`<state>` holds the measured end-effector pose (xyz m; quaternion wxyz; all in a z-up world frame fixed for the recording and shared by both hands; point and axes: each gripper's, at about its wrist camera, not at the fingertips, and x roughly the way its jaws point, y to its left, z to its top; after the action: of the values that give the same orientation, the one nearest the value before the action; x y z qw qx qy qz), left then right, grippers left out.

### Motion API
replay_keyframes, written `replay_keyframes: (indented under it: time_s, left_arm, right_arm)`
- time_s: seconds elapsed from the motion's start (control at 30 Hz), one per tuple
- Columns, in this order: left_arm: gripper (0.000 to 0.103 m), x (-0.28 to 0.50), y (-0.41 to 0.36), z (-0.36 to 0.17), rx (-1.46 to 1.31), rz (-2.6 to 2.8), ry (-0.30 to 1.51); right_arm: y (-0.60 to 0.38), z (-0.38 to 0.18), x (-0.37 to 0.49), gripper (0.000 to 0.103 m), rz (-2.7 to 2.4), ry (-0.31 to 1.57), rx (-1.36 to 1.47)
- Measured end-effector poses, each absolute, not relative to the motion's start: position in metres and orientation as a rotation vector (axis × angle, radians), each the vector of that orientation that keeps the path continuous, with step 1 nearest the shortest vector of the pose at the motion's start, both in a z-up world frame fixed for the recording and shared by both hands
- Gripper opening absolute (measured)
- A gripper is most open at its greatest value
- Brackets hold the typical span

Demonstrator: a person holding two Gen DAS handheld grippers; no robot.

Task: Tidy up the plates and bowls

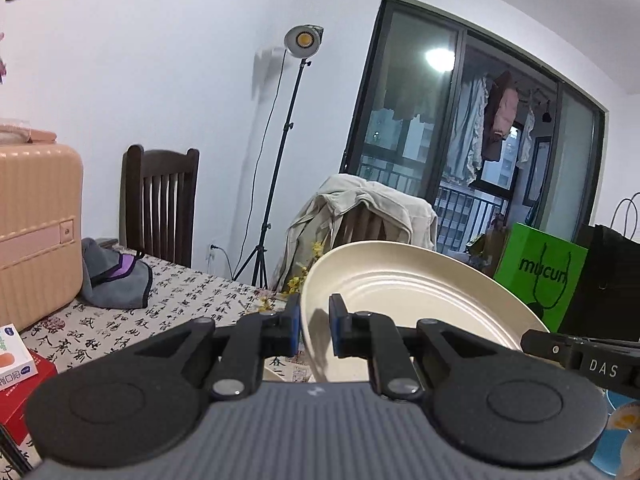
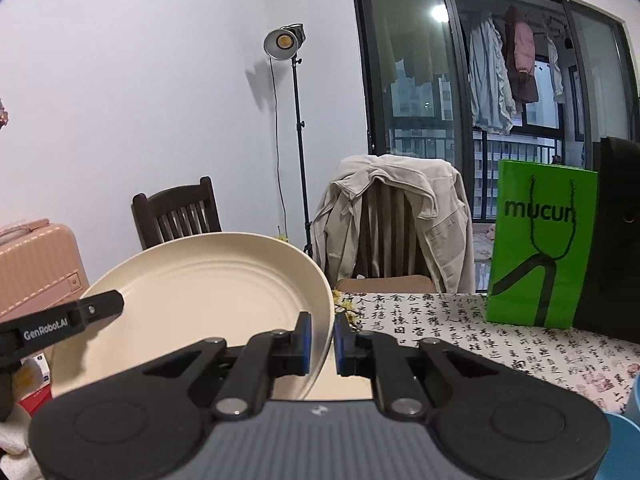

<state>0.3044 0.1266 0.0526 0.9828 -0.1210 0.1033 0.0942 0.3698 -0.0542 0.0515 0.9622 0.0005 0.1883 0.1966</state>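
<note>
Cream plate (image 1: 404,300), one item, ridged well, glossy: you hold it by two opposite edges, clear of the counter (image 1: 192,296) and tilted with its face toward you.

Left tongs (image 1: 315,326): narrowed onto the plate's left rim, blue pads either side of the edge. Right tongs (image 2: 321,338): likewise pinched onto the right rim. Both grips look firm; neither set is free for other work.

Counter covering: cloth printed with black calligraphy. On it, to the left, a grey and purple cloth (image 1: 116,276), a pink hard-shell suitcase (image 1: 36,232) and a red box (image 1: 24,384); to the right, a green paper bag (image 2: 540,248) lettered "mucun" beside a black bag (image 2: 616,236).

Other crockery: a blue dish edge (image 2: 624,432) shows at the lower right corner of the right wrist view; what it is exactly cannot be told. No stack of plates or bowls is in view.

Background: two wooden chairs, one draped with a beige jacket (image 2: 396,208); a studio lamp on a stand (image 2: 286,42); a dark glazed door with laundry hanging beyond.

Progress, as judged: one plate is in transit, not yet set down. Where it belongs is not shown, so you likely have the placing of this plate and the sorting of any remaining pieces still ahead.
</note>
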Motion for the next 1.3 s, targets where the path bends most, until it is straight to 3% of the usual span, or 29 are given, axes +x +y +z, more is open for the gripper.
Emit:
replay_keyframes:
  time_s: [1.3]
  left_arm:
    - [0.014, 0.203, 0.072, 0.072, -0.208, 0.145, 0.16]
  right_arm:
    - [-0.113, 0.064, 0.275, 0.012, 0.399, 0.354, 0.026]
